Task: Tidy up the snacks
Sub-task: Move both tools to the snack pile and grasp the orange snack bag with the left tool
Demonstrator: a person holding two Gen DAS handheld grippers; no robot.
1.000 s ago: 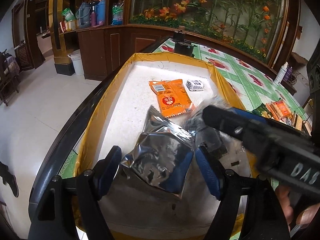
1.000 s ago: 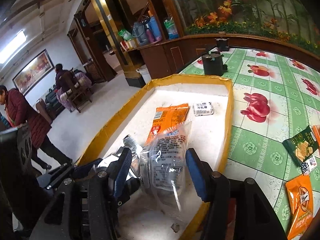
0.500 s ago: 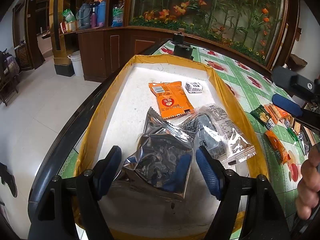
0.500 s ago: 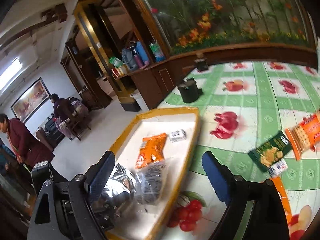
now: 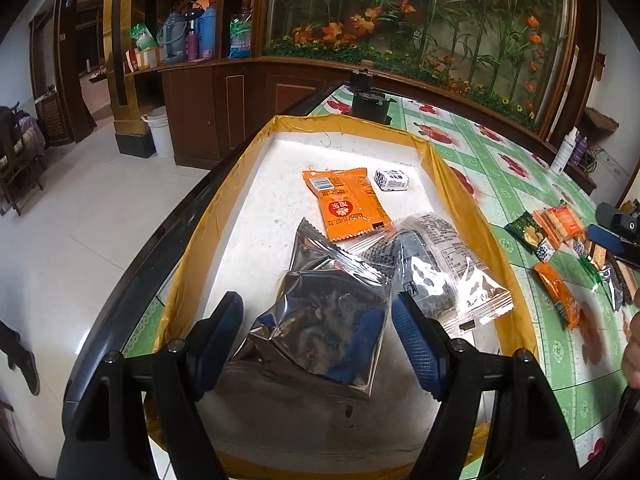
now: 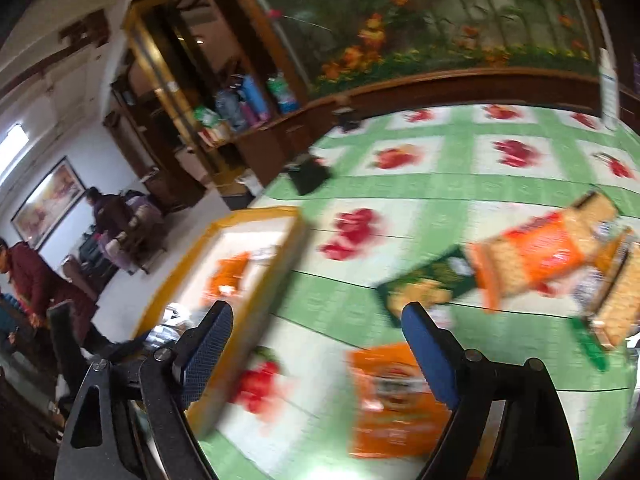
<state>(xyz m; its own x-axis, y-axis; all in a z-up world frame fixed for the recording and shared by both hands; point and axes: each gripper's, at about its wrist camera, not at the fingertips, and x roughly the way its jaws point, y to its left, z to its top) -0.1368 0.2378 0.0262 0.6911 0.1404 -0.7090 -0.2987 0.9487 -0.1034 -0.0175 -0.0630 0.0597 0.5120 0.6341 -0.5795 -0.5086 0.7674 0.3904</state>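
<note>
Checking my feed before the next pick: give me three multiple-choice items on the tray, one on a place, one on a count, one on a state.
1. Where is the small white wrapped sweet?
A) in the yellow-rimmed tray, beside the orange flat packet
B) outside the tray
C) between gripper fingers

2. How many packets lie in the tray?
A) two
B) four
C) six

3. The left gripper is:
A) shut, empty
B) clamped on the orange packet
C) open, crinkled silver foil pouch between its fingers

Answers:
1 A, it lies by the orange packet's far corner.
2 B, sweet, orange packet, silver pouch, clear plastic packet.
3 C, gaps show either side of the pouch.
</note>
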